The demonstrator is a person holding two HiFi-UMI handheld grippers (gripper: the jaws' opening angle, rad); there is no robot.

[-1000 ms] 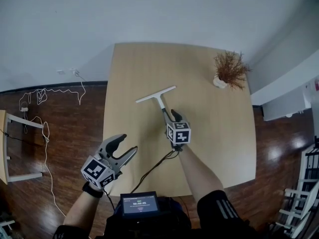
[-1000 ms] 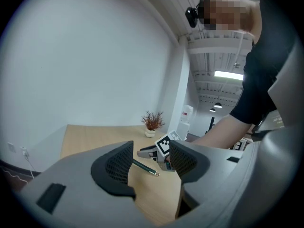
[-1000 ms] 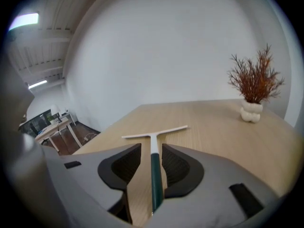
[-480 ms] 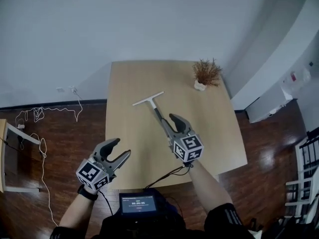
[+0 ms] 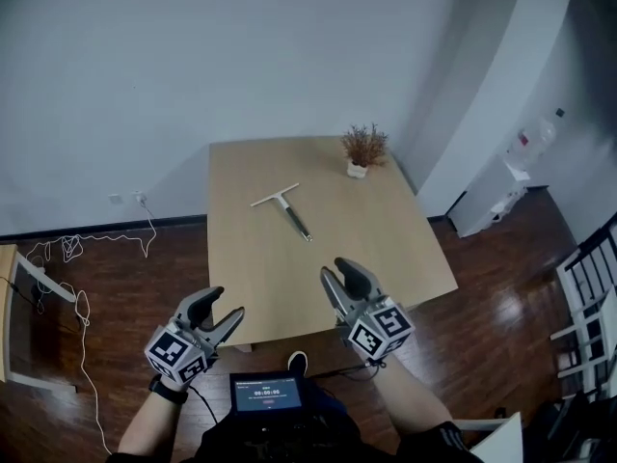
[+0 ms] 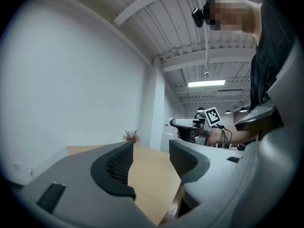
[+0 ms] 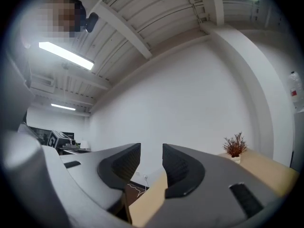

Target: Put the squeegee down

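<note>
The squeegee (image 5: 285,207) lies flat on the far half of the table (image 5: 386,239), left of the middle and well clear of every edge, its pale blade towards the far left corner and its dark handle pointing back towards the near edge. Neither gripper touches it. The left gripper (image 5: 224,307) hangs by the near left corner with its jaws apart and nothing between them; its own view shows only the bare tabletop past the pads. The right gripper (image 5: 335,268) hangs at the middle of the near edge, jaws a narrow gap apart and likewise empty. A small potted plant (image 5: 363,149) stands near the far right corner. The table is light wood and sits against a plain white wall (image 5: 241,56) on a dark, glossy wooden floor (image 5: 116,287). A white cable (image 5: 69,248) trails over the floor at the left, below a wall socket (image 5: 126,198). A small screen (image 5: 267,392) shows at the person's chest.
</note>
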